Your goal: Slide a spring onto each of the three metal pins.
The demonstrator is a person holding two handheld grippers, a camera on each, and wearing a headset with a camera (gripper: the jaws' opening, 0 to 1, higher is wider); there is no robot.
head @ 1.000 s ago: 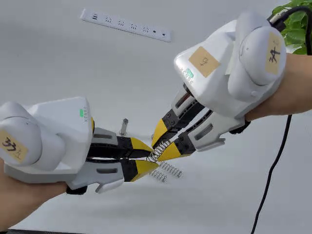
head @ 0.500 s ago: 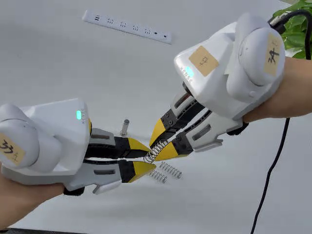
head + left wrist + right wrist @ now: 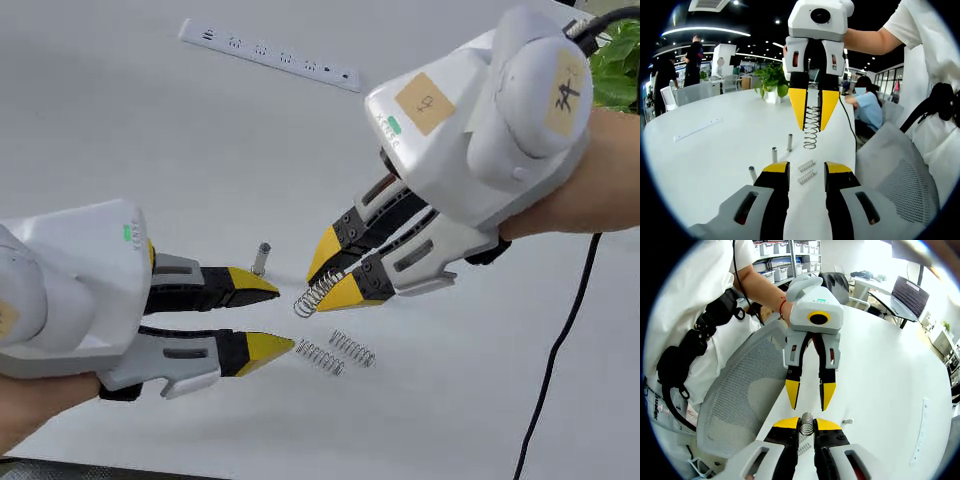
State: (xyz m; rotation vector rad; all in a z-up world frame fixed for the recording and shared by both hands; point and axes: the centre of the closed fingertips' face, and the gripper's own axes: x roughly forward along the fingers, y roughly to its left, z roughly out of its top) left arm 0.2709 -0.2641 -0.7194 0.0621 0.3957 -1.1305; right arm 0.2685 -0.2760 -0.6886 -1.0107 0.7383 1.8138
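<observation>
On the desk, a pin is set left of the spring clamped in the right gripper. Left gripper is spread.

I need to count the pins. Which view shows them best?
The left gripper view: all three pins stand upright in clear sight. The head view shows one pin; the right gripper view shows one pin, small.

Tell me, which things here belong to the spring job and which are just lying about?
For the job: held spring, two loose springs, three pins.
Lying about: power strip, plant, black cable.
</observation>
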